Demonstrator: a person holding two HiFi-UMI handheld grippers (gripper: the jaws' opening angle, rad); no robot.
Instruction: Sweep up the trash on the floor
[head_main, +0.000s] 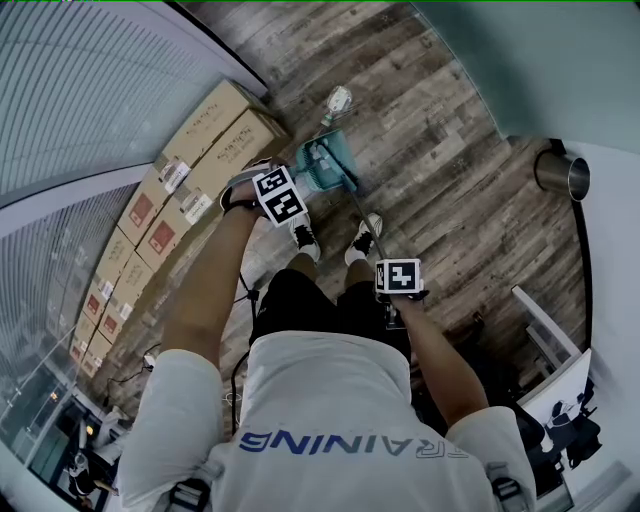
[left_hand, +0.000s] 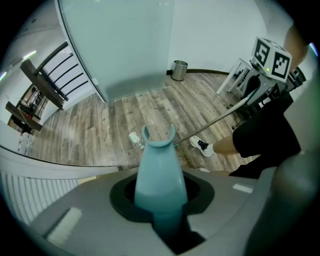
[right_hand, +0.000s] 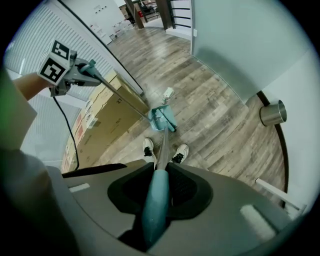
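Note:
A teal dustpan (head_main: 325, 167) stands on the wood floor just ahead of the person's shoes (head_main: 305, 238). A white crumpled piece of trash (head_main: 338, 100) lies beyond it, apart from the pan. My left gripper (head_main: 272, 200) points straight down, shut on the teal top of the dustpan's long handle (left_hand: 160, 175). My right gripper (head_main: 398, 278) is shut on the teal grip of the broom handle (right_hand: 155, 205), whose metal pole (right_hand: 163, 142) slants down to the dustpan (right_hand: 162, 117). The broom head is hard to tell from the pan. The trash (right_hand: 168, 92) (left_hand: 134, 138) shows in both gripper views.
Cardboard boxes (head_main: 190, 170) line the wall at the left, close beside the dustpan. A metal bin (head_main: 565, 175) stands by the white wall at the right. A white rack (head_main: 545, 335) sits at the right behind the person. A pale partition wall (right_hand: 240, 45) borders the floor beyond.

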